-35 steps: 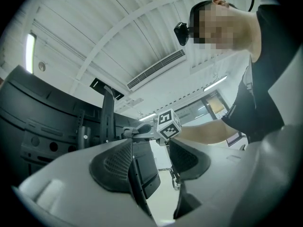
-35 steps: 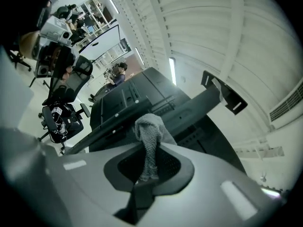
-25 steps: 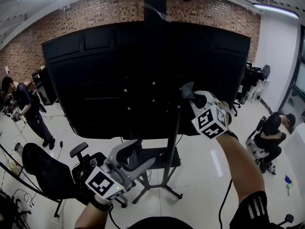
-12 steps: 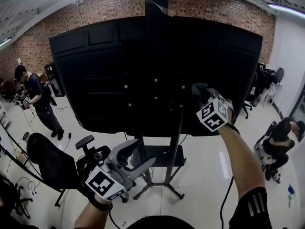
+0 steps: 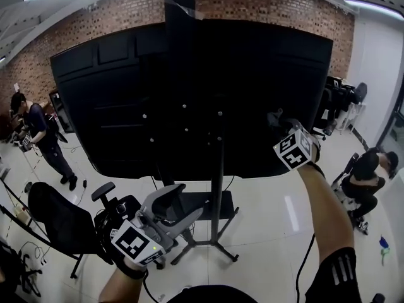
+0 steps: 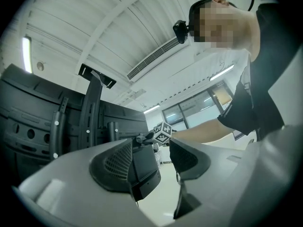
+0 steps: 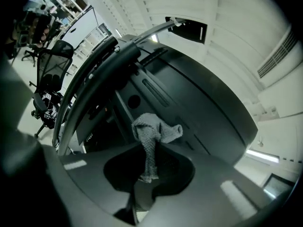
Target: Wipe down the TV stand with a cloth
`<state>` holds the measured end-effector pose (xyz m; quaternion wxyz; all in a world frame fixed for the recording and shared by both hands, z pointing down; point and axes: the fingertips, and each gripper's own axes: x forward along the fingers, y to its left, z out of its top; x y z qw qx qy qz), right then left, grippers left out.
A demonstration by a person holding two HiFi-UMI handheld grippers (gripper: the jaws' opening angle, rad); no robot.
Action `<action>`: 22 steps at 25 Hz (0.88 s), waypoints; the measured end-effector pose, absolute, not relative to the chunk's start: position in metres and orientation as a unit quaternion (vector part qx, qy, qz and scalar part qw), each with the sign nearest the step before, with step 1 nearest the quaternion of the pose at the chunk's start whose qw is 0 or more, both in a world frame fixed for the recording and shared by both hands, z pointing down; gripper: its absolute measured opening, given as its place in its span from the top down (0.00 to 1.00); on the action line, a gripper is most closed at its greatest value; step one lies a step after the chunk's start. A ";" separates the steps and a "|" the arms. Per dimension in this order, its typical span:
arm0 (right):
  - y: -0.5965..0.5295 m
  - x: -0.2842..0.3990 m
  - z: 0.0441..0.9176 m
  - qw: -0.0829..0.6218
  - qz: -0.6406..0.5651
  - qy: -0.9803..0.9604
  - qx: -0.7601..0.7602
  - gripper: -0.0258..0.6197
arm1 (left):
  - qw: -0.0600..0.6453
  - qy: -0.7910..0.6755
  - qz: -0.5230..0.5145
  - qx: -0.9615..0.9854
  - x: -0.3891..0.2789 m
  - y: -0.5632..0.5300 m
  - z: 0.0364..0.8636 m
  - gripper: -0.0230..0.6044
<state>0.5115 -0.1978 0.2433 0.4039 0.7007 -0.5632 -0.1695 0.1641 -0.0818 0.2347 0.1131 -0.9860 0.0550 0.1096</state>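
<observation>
A big black TV (image 5: 189, 93) hangs on a wheeled stand and I face its back. The stand's upright pole (image 5: 218, 188) runs down to a base (image 5: 208, 252) on the floor. My right gripper (image 5: 278, 121) is raised at the lower right of the TV's back, shut on a grey cloth (image 5: 274, 116). The right gripper view shows the cloth (image 7: 152, 138) bunched between the jaws of the right gripper (image 7: 149, 161), close against the dark rear panel (image 7: 189, 103). My left gripper (image 5: 172, 202) hangs low at the left, open and empty; the left gripper (image 6: 163, 148) shows a gap between its jaws.
A black office chair (image 5: 57, 223) stands at the lower left. One person (image 5: 35, 131) stands far left and another (image 5: 366, 175) sits at the right. More chairs (image 5: 338, 103) sit behind the TV's right edge. A brick wall (image 5: 265, 5) is beyond.
My right gripper with the cloth has slid to the right across the TV's back, away from the pole. The left gripper has stayed low and open.
</observation>
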 end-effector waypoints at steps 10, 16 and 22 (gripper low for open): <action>-0.169 0.471 0.210 0.340 -0.211 -0.597 0.695 0.91 | 0.113 0.050 0.108 -0.986 0.168 -0.080 0.236 0.54; -0.173 0.369 0.154 0.266 -0.248 -0.671 0.646 0.91 | 0.118 0.060 0.113 -0.985 0.147 -0.083 0.232 0.54; -0.201 0.310 0.135 0.244 -0.239 -0.703 0.624 0.91 | 0.117 0.073 0.119 -0.983 0.119 -0.085 0.228 0.54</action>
